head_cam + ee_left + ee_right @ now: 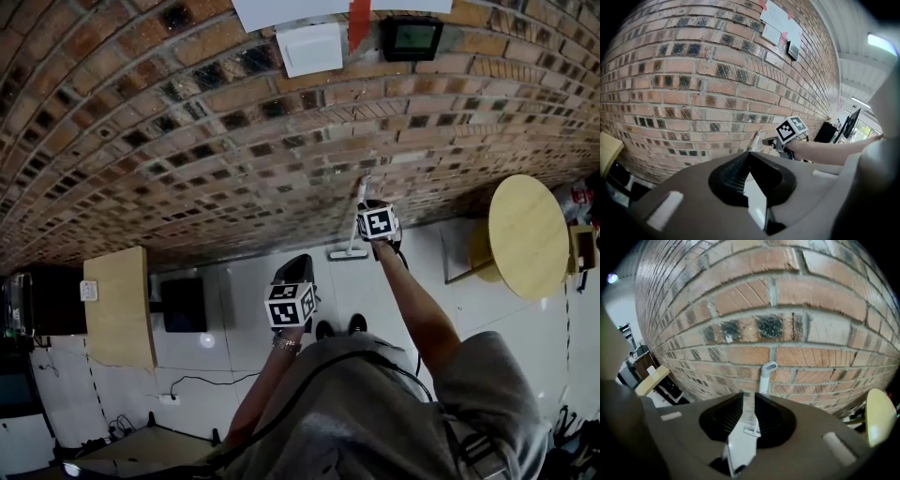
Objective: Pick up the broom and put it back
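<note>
The broom (350,246) stands nearly upright close against the brick wall (216,141), its pale flat head down on the white tiled floor (244,319) at the wall's foot and its white handle (765,377) rising along the bricks, the hanging eye at the top just clear of the mortar. The right gripper (749,399) has the handle pinched between its jaws a little below that eye, held out at arm's length toward the wall. The left gripper (296,270) hangs lower and nearer the body, its jaws pressed together on nothing that shows, well apart from the broom. With the head on the floor and the shaft clamped, the scene fits equally a broom just taken hold of where it leans and one just stood back in its place, so neither can be ruled out. Either way the risks look much the same. The grip sits high on a long, smooth, thin shaft, so the head can swing or skid on the slick tiles if the shaft is tipped. If the jaws part while the handle is not truly resting on the bricks, the broom could slide sideways along the wall and fall toward the round wooden table (528,234) on the right. Whether any hook is fixed to the wall cannot be told.
</note>
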Tool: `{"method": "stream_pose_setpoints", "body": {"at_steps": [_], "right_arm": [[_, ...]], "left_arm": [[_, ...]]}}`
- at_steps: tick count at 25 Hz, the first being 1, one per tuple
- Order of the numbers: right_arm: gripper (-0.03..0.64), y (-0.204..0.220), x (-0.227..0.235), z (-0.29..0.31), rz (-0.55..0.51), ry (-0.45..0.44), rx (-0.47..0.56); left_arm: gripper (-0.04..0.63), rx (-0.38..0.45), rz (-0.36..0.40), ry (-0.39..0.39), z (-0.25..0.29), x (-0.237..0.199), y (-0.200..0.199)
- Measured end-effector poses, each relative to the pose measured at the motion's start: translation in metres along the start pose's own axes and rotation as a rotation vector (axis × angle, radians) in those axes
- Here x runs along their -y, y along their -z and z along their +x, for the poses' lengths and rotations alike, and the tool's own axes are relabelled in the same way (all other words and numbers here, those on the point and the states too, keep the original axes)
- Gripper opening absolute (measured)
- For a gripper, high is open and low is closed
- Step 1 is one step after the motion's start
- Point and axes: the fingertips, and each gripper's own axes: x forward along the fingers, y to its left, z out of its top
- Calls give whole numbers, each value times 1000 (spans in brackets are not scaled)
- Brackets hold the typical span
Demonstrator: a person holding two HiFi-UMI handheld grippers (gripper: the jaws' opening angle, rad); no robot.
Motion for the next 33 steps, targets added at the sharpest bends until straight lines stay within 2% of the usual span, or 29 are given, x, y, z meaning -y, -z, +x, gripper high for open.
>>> {"method": "stream_pose_setpoints", "body": {"at_steps": [2, 6, 11, 22, 33], "right_arm": [[49, -2, -24, -31, 29, -25, 30], [-25, -5, -80, -89, 22, -93, 86], [-26, -8, -125, -145, -1, -145, 146], [-26, 3, -128, -209, 37, -99, 218], [-26, 3, -146, -221, 6, -110, 234]], "left_arm": [[-29, 5, 3, 23, 6, 7, -6], [-29, 18, 24, 65, 13, 24, -15], [-29, 34, 45, 120, 17, 50, -22], [-29, 44, 75, 203, 7, 87, -14], [-29, 51, 90, 224, 1, 99, -15]]}}
